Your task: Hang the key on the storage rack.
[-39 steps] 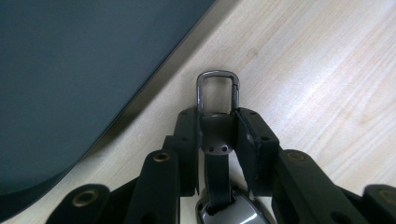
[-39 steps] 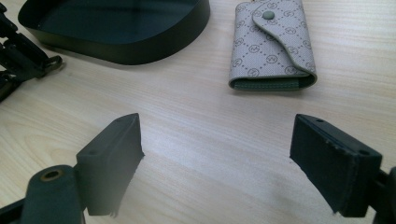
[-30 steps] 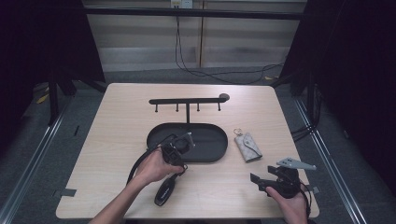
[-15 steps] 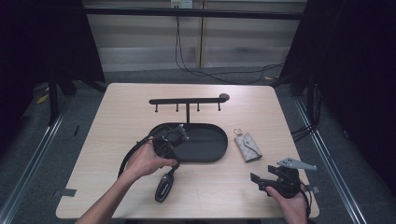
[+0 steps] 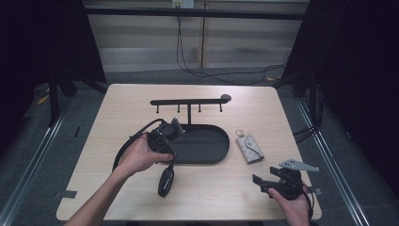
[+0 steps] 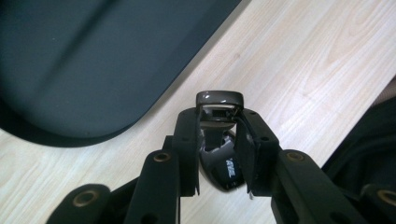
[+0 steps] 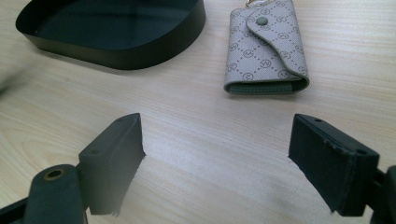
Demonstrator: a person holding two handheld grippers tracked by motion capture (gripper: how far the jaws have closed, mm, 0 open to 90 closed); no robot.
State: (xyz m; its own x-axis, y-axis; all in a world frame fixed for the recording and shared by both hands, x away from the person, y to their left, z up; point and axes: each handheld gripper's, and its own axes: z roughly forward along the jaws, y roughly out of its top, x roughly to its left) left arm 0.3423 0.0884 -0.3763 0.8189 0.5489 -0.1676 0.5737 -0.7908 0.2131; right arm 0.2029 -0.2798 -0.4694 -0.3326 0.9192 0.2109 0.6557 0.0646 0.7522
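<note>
My left gripper (image 5: 168, 156) is held in a hand at the left end of the black oval tray (image 5: 209, 146). Its jaws are shut on the top end of a dark glossy elongated object (image 6: 219, 100). The rest of that object (image 5: 165, 181) trails toward the table's front edge. In the left gripper view the tray (image 6: 88, 60) lies at the upper left, beyond my left gripper (image 6: 218, 111). My right gripper (image 5: 258, 184) rests near the front right corner, open with nothing between the jaws. A grey patterned key pouch (image 7: 267, 46) lies just ahead of my right gripper (image 7: 217, 149).
A black rail with several hooks (image 5: 188, 101) stands on a post behind the tray. The key pouch (image 5: 250, 148) lies right of the tray. The tray's wall (image 7: 130, 55) is at the upper left in the right gripper view. A black cable (image 5: 123, 149) loops left of the left hand.
The left hand and gripper have shifted left and slightly farther away, drawing the dark object along the table with them. The right gripper has not moved.
</note>
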